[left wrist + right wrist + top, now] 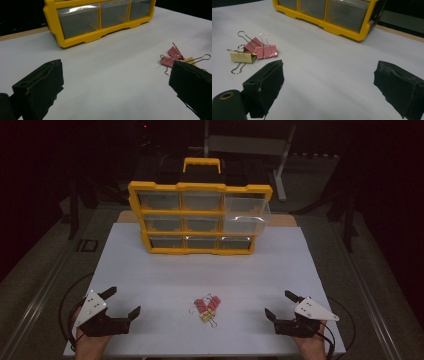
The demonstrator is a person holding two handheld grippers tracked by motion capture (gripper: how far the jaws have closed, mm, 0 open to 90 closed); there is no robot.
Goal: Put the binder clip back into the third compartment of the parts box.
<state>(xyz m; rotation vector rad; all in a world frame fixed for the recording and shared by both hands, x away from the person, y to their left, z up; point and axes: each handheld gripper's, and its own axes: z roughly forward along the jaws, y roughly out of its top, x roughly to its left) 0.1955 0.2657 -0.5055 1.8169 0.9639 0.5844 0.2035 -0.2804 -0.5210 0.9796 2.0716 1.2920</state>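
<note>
High view: white table top (150, 280) with a yellow drawer organizer (200, 217) at the far side, black-and-yellow handle on top. Its upper right drawer (247, 210) stands pulled out; the others sit flush. A small heap of binder clips (207, 309), pink ones and a yellow one, lies near the front edge, midway between the hands. Left gripper (122, 302) rests at the front left corner, jaws spread wide, nothing between them. Right gripper (281, 306) rests at the front right, also released and empty. Both well apart from the clips.

Left gripper view: the two black jaws stand far apart over bare table. Clips (173, 58) lie just beyond the right-hand jaw, partly hidden by it. Bottom row of the organizer (100, 22) ahead, drawers closed and seemingly empty.

Right gripper view: jaws wide, empty. Clips (253, 52) left of the near jaw: two pink touching, yellow one against them, wire handles splayed.

Judgement: nothing picked yet; start of the work, likely clips to the open drawer. Next move calls for swinging one gripper inward to a single clip and closing on its body. Tangled handles may drag a neighbour along. Path to the drawer looks unobstructed.
</note>
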